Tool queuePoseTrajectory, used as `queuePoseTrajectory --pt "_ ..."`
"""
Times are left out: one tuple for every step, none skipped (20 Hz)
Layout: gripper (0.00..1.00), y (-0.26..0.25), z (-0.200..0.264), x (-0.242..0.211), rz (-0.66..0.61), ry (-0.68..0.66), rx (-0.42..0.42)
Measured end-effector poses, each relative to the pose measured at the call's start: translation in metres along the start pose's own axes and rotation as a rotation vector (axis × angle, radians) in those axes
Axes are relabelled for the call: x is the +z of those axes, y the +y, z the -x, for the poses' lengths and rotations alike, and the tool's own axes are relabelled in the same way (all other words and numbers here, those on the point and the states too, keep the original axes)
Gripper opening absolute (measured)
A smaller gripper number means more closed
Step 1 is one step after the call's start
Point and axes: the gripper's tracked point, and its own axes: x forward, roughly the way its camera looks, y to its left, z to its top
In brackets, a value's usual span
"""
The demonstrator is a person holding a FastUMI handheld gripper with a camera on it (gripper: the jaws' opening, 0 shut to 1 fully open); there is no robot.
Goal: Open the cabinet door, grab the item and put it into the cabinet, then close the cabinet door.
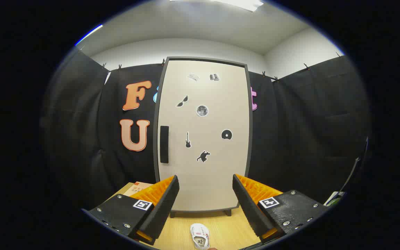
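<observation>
Tongs [205, 194] were spread wide with nothing in them, squared up to the closed cabinet door [203, 139] just beyond, probably because its black handle [164, 144] came first; little white shoe [200, 236] sat on the surface [227, 229] between the fingers.

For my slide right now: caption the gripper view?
Open tool faces closed cabinet door; small white shoe lies on the table between its fingers.

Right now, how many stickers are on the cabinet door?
6 on the cabinet door: two near the top, sunglasses, a moon, a disc, a guitar... plus a figure, making 7. Open gripper hides none.
</observation>
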Motion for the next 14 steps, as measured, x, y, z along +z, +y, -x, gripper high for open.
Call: queuePoseTrajectory --pt "0.96 0.0005 0.0006 0.0005 -0.004 0.003 0.003" --pt "0.96 0.0006 0.0009 0.0004 -0.008 0.005 0.004" --pt "0.96 0.0023 0.0003 0.0019 -0.010 0.005 0.004" --pt "0.96 0.0013 -0.0005 0.0029 -0.011 0.003 0.001" --pt "0.96 0.0014 0.0002 0.0029 -0.011 0.006 0.003" --pt "0.96 0.0010 -0.0007 0.0027 -0.009 0.008 0.003" --pt "0.96 0.0010 -0.0021 0.0028 -0.004 0.011 0.002" --pt "0.96 -0.0002 -0.0023 0.0020 0.006 0.017 -0.002" --pt "0.96 0.0002 -0.0028 0.0010 0.017 0.017 -0.007" --pt "0.96 0.0008 -0.0026 0.0016 0.022 0.015 -0.006" --pt "0.96 0.0015 -0.0030 0.0021 0.023 0.014 -0.005" --pt "0.96 0.0023 -0.0028 0.0019 0.023 0.016 -0.003" --pt "0.96 0.0034 -0.0031 0.0008 0.023 0.018 0.000" --pt "0.96 0.0036 -0.0032 0.0010 0.023 0.019 0.001"
